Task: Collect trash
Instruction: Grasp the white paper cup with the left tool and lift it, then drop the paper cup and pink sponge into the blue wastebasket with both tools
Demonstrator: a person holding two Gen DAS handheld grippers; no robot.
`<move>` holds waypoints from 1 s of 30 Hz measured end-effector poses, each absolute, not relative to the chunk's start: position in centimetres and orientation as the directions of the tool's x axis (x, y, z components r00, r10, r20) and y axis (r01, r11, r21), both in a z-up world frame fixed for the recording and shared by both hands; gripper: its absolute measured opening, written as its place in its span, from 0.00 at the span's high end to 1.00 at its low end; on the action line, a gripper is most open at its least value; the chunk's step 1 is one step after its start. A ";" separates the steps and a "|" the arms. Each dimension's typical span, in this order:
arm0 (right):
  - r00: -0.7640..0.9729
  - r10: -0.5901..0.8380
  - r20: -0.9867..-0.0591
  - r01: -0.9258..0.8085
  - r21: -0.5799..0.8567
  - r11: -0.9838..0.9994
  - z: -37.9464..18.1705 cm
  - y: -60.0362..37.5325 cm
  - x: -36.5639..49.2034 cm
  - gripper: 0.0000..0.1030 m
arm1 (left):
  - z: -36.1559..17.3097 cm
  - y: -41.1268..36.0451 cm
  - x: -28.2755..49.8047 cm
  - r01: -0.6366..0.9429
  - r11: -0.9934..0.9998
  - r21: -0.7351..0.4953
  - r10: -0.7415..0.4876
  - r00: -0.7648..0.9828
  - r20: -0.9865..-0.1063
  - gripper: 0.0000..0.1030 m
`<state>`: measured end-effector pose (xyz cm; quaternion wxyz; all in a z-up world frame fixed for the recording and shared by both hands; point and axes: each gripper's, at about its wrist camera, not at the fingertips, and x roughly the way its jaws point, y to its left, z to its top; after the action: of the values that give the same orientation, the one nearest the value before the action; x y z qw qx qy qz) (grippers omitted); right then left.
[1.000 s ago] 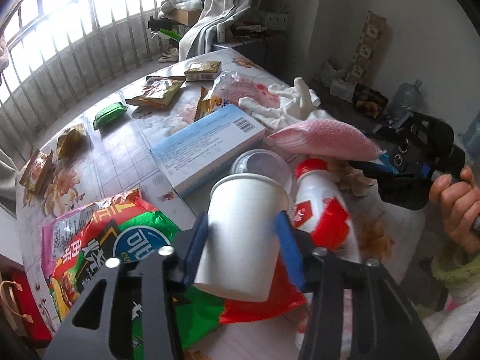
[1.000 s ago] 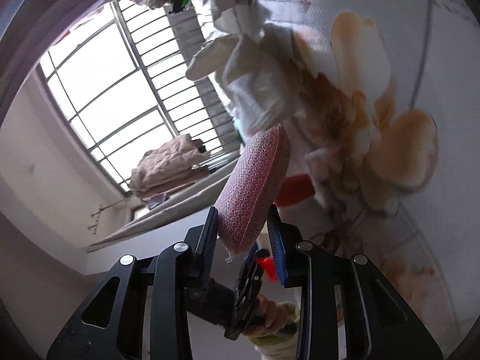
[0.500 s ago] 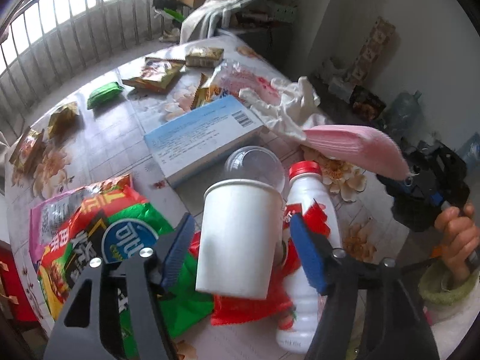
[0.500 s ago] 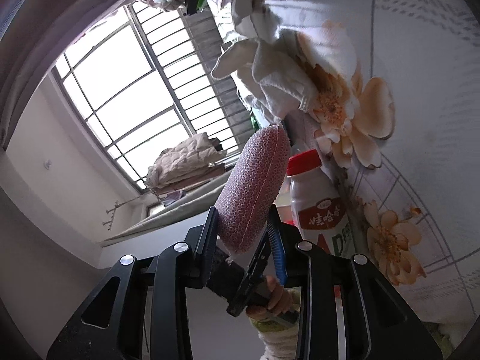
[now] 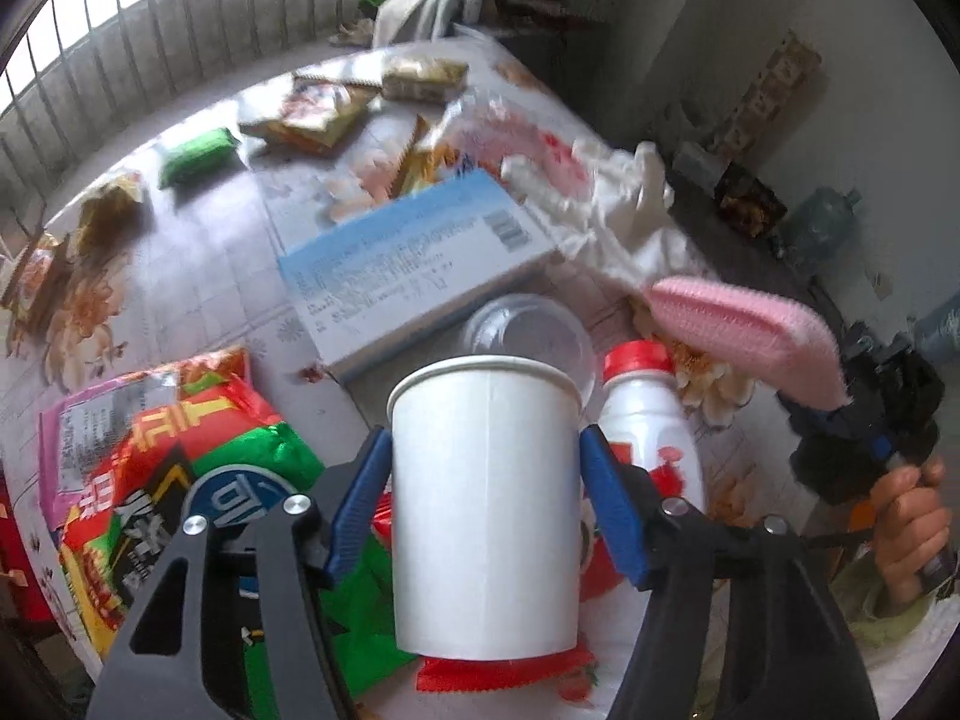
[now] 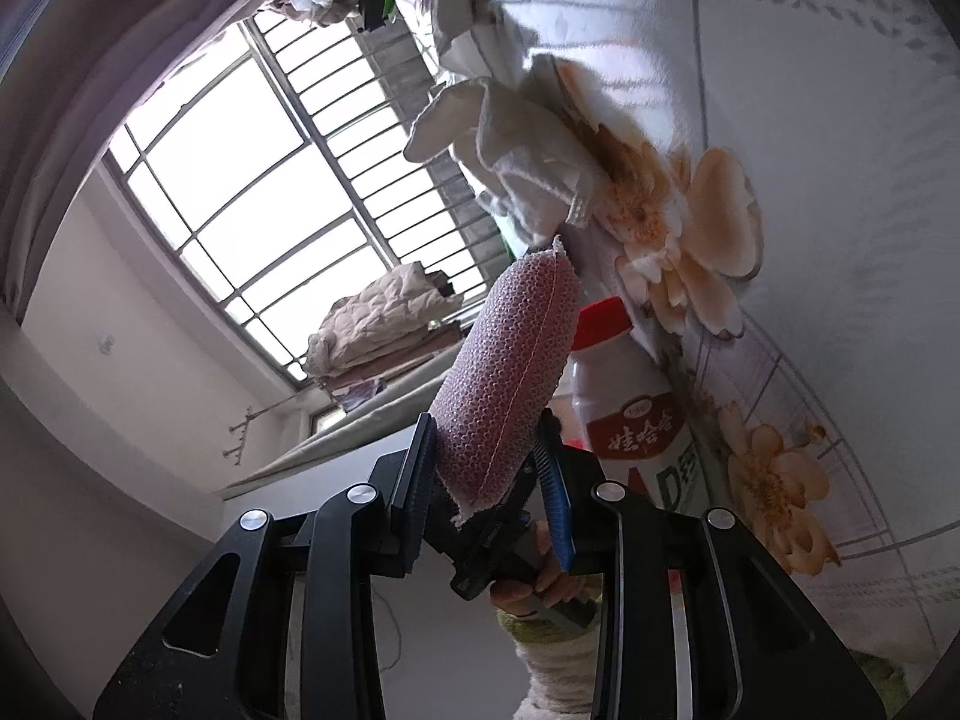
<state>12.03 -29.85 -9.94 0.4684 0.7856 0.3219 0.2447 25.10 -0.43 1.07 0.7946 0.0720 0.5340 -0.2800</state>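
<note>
A white paper cup point(image 5: 480, 540) stands upright on red and green snack wrappers point(image 5: 180, 438). My left gripper point(image 5: 485, 441) is open around it, a blue pad close to each side of the cup. Behind the cup lie a clear plastic cup point(image 5: 528, 330) and a white bottle with a red cap point(image 5: 648, 420) point(image 6: 624, 408). My right gripper point(image 6: 485, 426) is shut on a pink mesh sponge point(image 6: 510, 360). In the left wrist view that sponge point(image 5: 744, 330) hangs above the table's right edge, with a hand point(image 5: 906, 528) on the right gripper's handle.
On the flowered table point(image 5: 198, 276) lie a long blue-and-white box point(image 5: 414, 264), a crumpled white cloth point(image 5: 612, 222) point(image 6: 522, 144), a green packet point(image 5: 198, 156) and several snack wrappers point(image 5: 318, 114). Window bars and piled clothes stand beyond the table.
My left jaws let go of the paper cup and spread; the cup now stands between them. The right gripper kept the sponge, and the bottle has come into its view.
</note>
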 end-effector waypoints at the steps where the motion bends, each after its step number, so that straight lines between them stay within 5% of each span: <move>1: 0.670 0.737 0.092 0.271 0.894 -0.358 -9.9 -29.9 12.0 0.70 | 1.9 -0.1 24.9 0.516 0.836 -0.186 -0.376 0.294 -0.879 0.40; 9: 0.675 0.717 0.172 0.195 0.896 -0.398 -8.6 -31.0 10.2 0.70 | 8.8 -0.8 21.3 0.529 0.826 -0.192 -0.447 0.411 -0.794 0.40; 17: 0.826 0.532 0.186 0.066 0.905 -0.420 -8.4 -39.2 2.3 0.70 | 11.8 -14.7 17.8 0.684 0.699 -0.210 -0.546 0.320 -0.774 0.39; 22: 0.959 0.283 -0.018 0.110 0.944 -0.313 -10.6 -47.3 -7.7 0.70 | 9.3 -28.5 17.1 0.726 0.611 -0.314 -0.561 0.117 -0.820 0.38; 30: 0.942 0.015 -0.335 0.326 0.906 -0.269 -15.3 -54.5 -16.2 0.69 | 0.0 -47.6 12.4 0.796 0.523 -0.306 -0.456 -0.041 -0.889 0.38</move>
<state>-16.21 -54.52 -15.25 0.5945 0.7859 0.1087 -0.1308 12.43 -47.59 -0.05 0.6751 0.1534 0.5530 -0.4636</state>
